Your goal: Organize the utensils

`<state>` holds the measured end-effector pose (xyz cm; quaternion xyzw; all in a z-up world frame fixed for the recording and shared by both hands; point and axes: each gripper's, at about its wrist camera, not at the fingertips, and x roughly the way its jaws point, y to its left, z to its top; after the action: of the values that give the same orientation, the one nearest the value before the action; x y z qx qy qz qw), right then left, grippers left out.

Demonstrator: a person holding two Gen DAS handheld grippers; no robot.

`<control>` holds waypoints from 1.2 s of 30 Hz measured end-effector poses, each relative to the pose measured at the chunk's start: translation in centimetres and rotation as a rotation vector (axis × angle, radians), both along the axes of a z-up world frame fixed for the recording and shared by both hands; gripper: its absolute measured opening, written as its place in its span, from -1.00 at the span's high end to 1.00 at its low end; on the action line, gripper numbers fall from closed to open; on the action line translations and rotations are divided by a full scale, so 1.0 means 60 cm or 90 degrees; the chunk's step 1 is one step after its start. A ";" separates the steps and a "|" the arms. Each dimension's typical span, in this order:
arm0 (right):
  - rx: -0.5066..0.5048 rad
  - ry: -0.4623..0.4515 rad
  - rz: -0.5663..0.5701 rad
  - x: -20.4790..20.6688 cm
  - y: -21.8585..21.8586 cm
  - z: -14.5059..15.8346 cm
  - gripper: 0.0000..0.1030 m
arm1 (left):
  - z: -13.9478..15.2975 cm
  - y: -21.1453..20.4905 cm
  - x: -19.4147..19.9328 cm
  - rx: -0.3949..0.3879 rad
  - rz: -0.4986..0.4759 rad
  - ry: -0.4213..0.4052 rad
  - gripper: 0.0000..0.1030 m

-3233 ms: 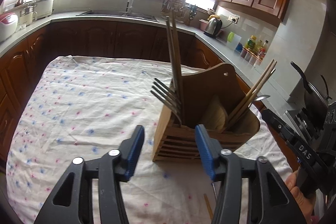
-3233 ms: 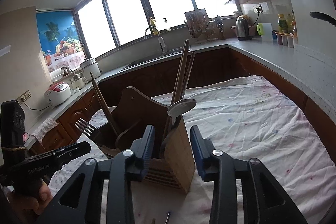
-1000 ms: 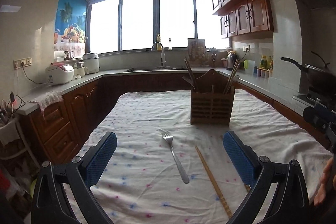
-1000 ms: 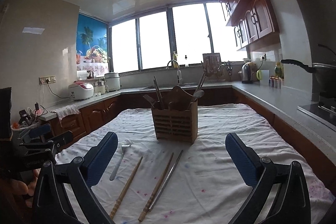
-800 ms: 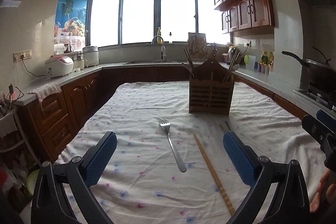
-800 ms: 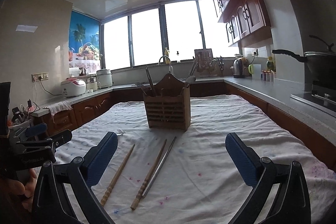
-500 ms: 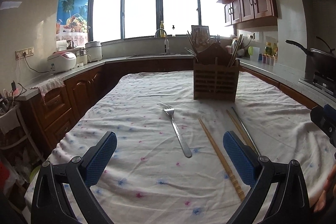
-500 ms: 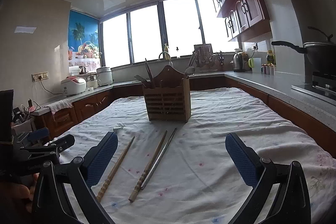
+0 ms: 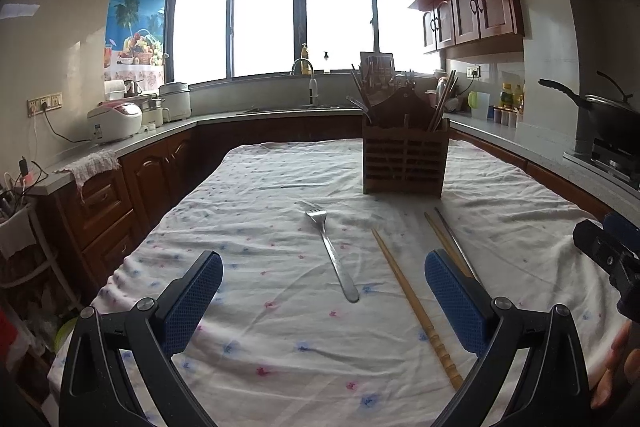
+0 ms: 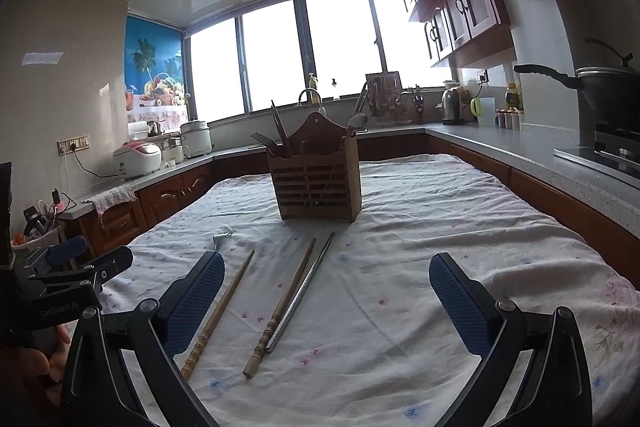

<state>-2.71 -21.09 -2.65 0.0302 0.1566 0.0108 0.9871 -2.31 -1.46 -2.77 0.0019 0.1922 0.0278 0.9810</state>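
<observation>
A wooden utensil holder point(image 9: 404, 159) point(image 10: 316, 185) stands at the far middle of the cloth-covered table, with forks, chopsticks and a spoon upright in it. A metal fork point(image 9: 332, 253) lies on the cloth in front of it; only its tines point(image 10: 222, 239) show in the right wrist view. Two wooden chopsticks point(image 9: 412, 301) point(image 10: 282, 303) and a metal chopstick point(image 10: 302, 289) lie beside it. My left gripper point(image 9: 322, 301) is open and empty, near the table's front, behind the fork. My right gripper point(image 10: 326, 301) is open and empty, behind the chopsticks.
The table carries a white flowered cloth point(image 9: 260, 211). Kitchen counters run around it, with a rice cooker point(image 9: 114, 121) at left, a sink tap point(image 9: 310, 83) at the back, and a wok point(image 10: 608, 91) on the stove at right.
Both grippers have pulled back from the holder to the table's near end and opened wide. Over the last second both have dropped a little lower towards the cloth.
</observation>
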 end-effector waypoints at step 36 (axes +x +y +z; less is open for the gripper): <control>0.007 0.005 0.007 0.000 0.003 0.008 -1.00 | 0.007 -0.007 -0.002 0.001 0.004 -0.003 -0.99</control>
<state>-2.70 -20.91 -2.15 0.0347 0.1607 0.0167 0.9863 -2.43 -1.85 -2.33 0.0016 0.1902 0.0312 0.9812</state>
